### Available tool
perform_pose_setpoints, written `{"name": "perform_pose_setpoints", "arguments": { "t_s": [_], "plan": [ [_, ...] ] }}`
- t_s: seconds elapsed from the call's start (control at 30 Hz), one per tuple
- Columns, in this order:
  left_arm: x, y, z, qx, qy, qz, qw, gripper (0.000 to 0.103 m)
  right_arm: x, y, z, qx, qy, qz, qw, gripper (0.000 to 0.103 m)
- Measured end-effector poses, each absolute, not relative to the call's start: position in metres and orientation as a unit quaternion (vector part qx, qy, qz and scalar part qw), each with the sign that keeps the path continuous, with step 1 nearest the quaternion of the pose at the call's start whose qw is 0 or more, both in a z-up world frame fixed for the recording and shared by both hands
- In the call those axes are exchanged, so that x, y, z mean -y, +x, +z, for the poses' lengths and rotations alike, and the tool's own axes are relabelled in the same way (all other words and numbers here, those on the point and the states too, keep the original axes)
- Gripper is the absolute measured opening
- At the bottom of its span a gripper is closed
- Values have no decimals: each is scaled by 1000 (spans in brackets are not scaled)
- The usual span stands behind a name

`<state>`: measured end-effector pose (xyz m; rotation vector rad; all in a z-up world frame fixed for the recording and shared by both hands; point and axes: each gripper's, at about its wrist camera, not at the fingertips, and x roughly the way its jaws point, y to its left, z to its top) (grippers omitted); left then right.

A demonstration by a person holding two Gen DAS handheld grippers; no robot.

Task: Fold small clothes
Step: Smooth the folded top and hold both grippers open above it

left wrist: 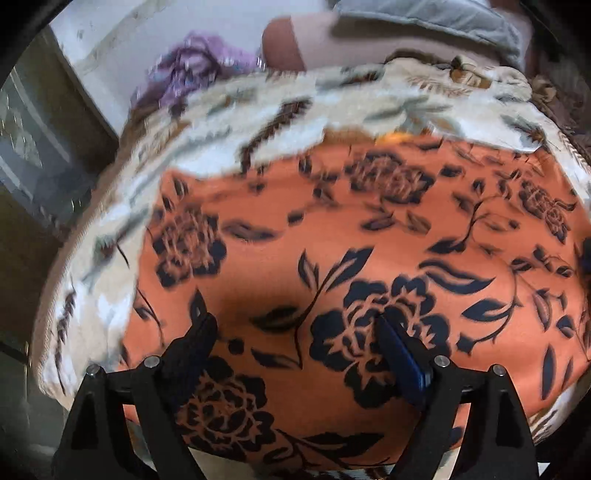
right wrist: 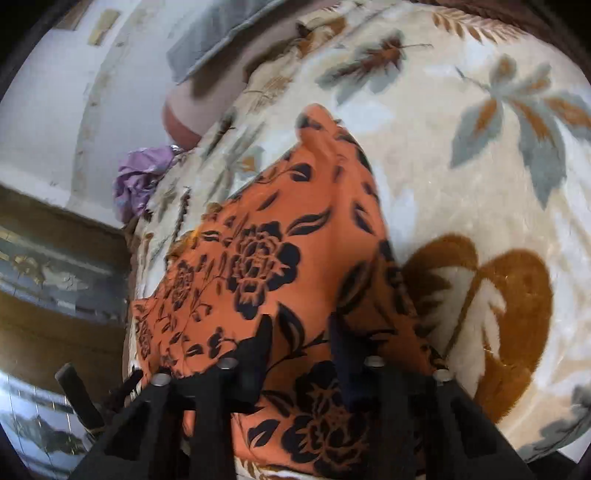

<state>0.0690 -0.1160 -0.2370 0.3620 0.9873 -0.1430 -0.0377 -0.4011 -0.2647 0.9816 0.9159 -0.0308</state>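
A cream plush blanket with grey and brown leaf print (right wrist: 461,177) covers the surface. The left gripper (left wrist: 295,328), bottom centre, stands released over the orange garment with black floral print (left wrist: 369,251). The right gripper (right wrist: 301,325) hovers partly closed over that garment; contact cannot be determined.

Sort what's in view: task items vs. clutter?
Job:
orange floral garment, spread flat
left gripper, open above it
right gripper, partly closed over it

Lying about:
leaf-print blanket underneath
purple cloth, crumpled
grey pillow
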Motion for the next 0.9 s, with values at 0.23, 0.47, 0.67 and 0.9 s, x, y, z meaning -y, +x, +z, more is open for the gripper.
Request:
{"name": "perform_pose_setpoints", "arguments": {
  "t_s": [0.23,0.47,0.67,0.9],
  "plan": [
    [108,56,-204,-432,143,-73,888,88,410,-52,-251,-381,467,-3,798,33],
    [116,40,-160,-386,125,-94,909,88,430,-70,-241,-337,488,-19,805,65],
    [125,32,-139,-369,116,-112,915,88,443,-83,-248,-341,499,-40,796,65],
    [136,29,-136,-365,117,-117,916,88,452,-92,-257,-350,512,-42,783,65]
  ]
}}
